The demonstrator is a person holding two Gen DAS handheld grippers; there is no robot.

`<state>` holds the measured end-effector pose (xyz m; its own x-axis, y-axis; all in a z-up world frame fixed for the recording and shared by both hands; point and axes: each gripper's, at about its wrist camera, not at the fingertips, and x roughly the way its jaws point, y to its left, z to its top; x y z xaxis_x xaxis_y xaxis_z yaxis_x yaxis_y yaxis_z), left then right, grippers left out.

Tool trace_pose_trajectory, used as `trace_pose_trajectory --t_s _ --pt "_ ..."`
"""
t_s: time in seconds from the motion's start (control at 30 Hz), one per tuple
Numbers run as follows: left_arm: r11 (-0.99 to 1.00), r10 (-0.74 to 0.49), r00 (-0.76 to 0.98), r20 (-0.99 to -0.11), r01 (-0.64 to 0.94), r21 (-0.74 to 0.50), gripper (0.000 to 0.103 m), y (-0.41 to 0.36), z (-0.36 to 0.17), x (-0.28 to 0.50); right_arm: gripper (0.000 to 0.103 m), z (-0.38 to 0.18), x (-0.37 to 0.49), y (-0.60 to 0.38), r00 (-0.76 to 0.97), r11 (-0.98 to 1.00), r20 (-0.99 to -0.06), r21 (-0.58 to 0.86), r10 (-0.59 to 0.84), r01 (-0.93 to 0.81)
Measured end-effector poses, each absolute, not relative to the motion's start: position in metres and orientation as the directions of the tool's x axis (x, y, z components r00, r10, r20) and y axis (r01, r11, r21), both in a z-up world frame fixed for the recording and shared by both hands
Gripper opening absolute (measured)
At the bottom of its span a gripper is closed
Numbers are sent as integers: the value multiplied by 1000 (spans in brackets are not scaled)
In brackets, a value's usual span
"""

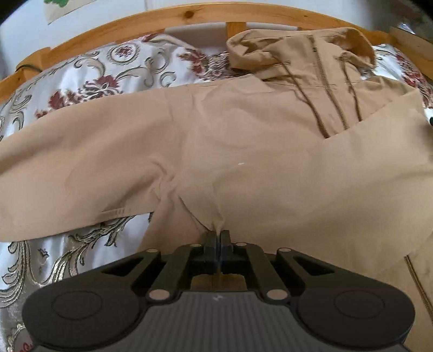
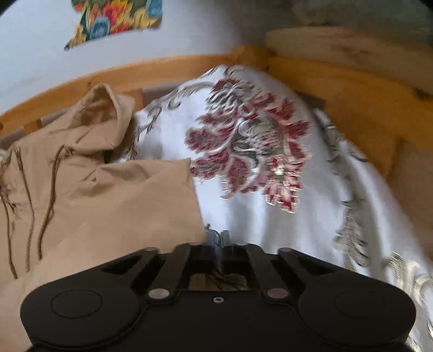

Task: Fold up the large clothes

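A tan hooded jacket point(image 1: 243, 140) lies spread on a bed, hood point(image 1: 297, 46) toward the headboard, zipper and drawstrings showing. Its sleeve point(image 1: 67, 176) stretches to the left. My left gripper point(image 1: 217, 234) is shut on a pinch of the jacket's fabric near the armpit, with creases running into the jaws. In the right wrist view the jacket point(image 2: 108, 205) fills the left side, hood point(image 2: 105, 113) at the back. My right gripper point(image 2: 219, 237) is shut at the jacket's right edge; whether fabric is between its jaws is unclear.
The bed has a white bedspread point(image 2: 284, 216) with red and silver floral patterns. A wooden bed frame point(image 1: 189, 16) curves around the far side and the right point(image 2: 351, 89). A white wall with a colourful floral picture point(image 2: 116, 19) stands behind.
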<state>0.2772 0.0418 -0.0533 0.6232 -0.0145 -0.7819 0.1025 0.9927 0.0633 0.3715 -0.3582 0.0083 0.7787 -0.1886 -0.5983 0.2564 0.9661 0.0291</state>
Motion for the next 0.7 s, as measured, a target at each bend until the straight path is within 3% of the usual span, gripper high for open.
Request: trace_pose_trajectory --t_s 0.03,0.17,0.2,0.27,0.37,0.47,0.53,0.6,0.7 --pt "994 -27 621 -783 102 47 8 43 -51 276 25 13 359 -357 792 969 -585 42 -173 243" --pt "998 -68 651 -756 38 -57 56 61 -38 260 54 27 288 -335 837 991 -542 46 -78 122" --pt "997 -67 660 -749 20 -71 61 65 -34 254 55 25 276 -328 838 995 -542 28 -69 100" --pt "998 -33 671 -740 -15 -58 63 75 -25 241 56 15 260 -316 823 997 -562 -42 -78 65" --pt "995 82 689 -720 -103 15 72 97 -9 219 58 -14 252 -312 787 968 -571 -209 -233 135" --pt "974 195 714 -672 -219 50 84 131 6 192 63 -17 235 -328 800 977 -565 -57 -202 205" --pt "961 244 725 -644 -268 63 88 154 14 177 64 -5 229 -324 819 990 -560 -24 -127 138" --pt "936 326 714 -619 -336 104 91 177 21 168 73 11 221 -314 854 995 -512 -7 -87 98" --pt "879 395 699 -596 -475 25 97 218 32 167 83 22 215 -297 868 996 -497 78 4 41"
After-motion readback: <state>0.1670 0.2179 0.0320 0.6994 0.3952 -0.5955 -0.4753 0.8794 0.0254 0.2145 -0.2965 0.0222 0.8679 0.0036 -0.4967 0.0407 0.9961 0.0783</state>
